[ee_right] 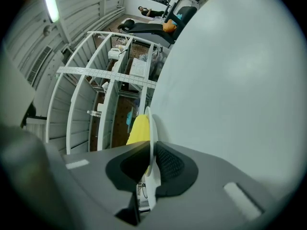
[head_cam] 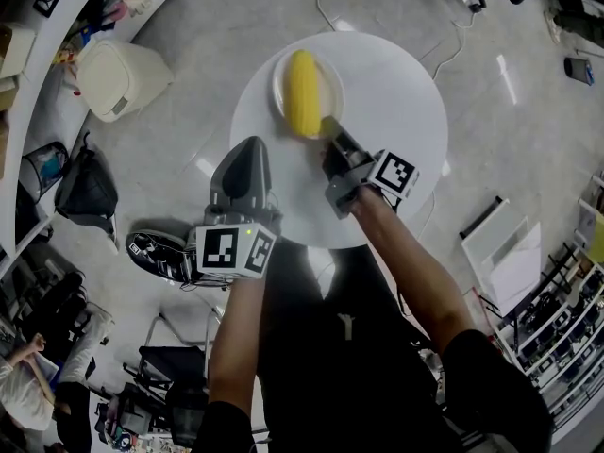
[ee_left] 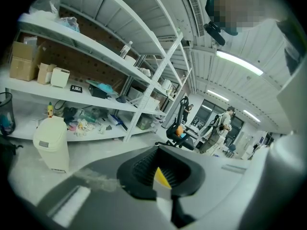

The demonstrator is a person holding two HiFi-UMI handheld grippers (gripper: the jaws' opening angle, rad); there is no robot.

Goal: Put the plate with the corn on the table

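Note:
A round white table (head_cam: 396, 92) carries a white plate (head_cam: 331, 74) with a yellow corn cob (head_cam: 303, 105) on its far-left part. My right gripper (head_cam: 328, 128) is shut on the plate's near rim. In the right gripper view the plate (ee_right: 150, 128) stands edge-on between the jaws, the corn (ee_right: 139, 128) on one side and the table top (ee_right: 230, 80) on the other. Whether the plate rests on the table I cannot tell. My left gripper (head_cam: 247, 149) hovers at the table's near-left edge, shut and empty, apart from the plate. A yellow sliver of corn (ee_left: 162, 176) shows through its slit.
A cream waste bin (head_cam: 118, 78) stands on the floor to the left, below white shelves (ee_left: 96, 51) with boxes and clutter. A black bag (head_cam: 87, 187) and a shoe (head_cam: 156, 253) lie near-left. White panels (head_cam: 500, 243) lie to the right. An office chair (ee_left: 177, 133) stands farther off.

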